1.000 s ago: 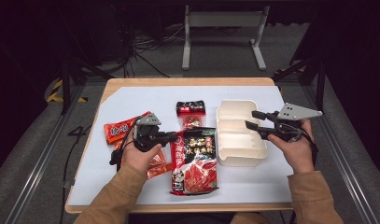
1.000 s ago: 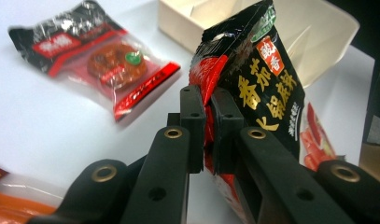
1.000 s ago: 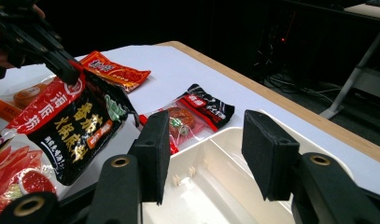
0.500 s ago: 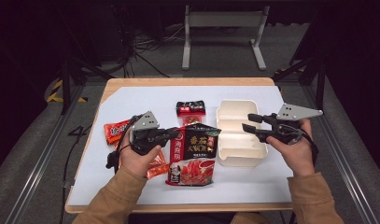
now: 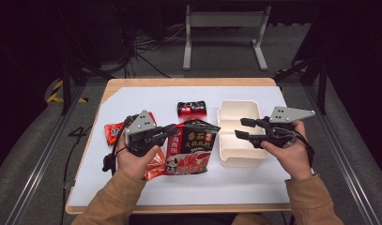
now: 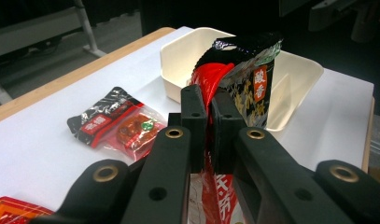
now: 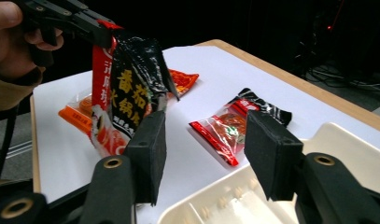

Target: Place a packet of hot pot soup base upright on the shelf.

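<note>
Since a second ago the big red-and-black soup-base pouch (image 5: 191,147) has come up off the table (image 5: 254,180) on its left edge: it lay flat and now hangs tilted, its lower end seemingly still resting on the white surface. My left hand has risen with it, and my right gripper's jaws have just been opening, with nothing between them.

Largest first. The white-covered table carries everything. On its right side sits the cream divided lunch tray (image 5: 235,112), empty, and I judge that's where the pouch is meant to go, which is why I'm peeling it up toward that side. The pouch itself stands just left of the tray, in the middle of the table. My left gripper (image 6: 204,112) is clenched on the pouch's edge, a thin grip at the seam so the bag dangles free. My right gripper (image 7: 204,140) hovers released over the tray's near-left corner, ready to steady or take the bag. Farther off lies a small black-and-red sachet (image 5: 192,108); an orange-red packet (image 5: 114,131) lies at the left, partly under my left hand.
</note>
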Tool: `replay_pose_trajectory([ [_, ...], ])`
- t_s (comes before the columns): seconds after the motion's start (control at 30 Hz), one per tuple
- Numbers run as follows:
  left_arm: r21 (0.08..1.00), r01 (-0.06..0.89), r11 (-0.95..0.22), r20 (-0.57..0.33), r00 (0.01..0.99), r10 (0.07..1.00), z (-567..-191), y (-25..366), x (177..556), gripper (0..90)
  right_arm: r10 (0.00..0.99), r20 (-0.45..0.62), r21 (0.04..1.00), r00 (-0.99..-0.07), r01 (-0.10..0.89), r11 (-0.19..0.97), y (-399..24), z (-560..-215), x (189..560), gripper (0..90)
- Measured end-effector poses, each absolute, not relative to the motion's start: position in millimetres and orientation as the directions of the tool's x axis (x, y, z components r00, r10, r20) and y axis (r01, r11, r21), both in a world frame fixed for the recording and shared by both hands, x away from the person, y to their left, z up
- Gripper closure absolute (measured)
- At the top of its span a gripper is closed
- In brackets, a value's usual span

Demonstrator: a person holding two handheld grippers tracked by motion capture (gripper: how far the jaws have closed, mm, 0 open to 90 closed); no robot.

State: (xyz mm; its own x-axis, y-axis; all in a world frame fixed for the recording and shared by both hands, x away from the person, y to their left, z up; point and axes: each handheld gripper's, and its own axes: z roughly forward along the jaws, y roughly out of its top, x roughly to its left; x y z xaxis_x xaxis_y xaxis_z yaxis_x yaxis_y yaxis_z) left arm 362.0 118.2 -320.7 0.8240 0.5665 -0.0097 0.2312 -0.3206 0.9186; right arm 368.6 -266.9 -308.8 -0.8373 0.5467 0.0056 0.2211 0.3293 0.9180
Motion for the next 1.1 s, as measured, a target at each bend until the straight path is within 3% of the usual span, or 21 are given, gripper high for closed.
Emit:
replay_pose_trajectory([
  [0.7,0.946,0.216,-0.243,-0.041,0.821,0.57,-315,120,357,86.4,0.455,0.054,0.913,-0.889,0.228,0.339,-204,-319,379,39.4],
  [1.1,0.952,0.205,-0.228,-0.045,0.829,0.558,-314,120,354,86.4,0.408,0.063,0.883,-0.911,0.242,0.401,-180,-319,391,49.8],
])
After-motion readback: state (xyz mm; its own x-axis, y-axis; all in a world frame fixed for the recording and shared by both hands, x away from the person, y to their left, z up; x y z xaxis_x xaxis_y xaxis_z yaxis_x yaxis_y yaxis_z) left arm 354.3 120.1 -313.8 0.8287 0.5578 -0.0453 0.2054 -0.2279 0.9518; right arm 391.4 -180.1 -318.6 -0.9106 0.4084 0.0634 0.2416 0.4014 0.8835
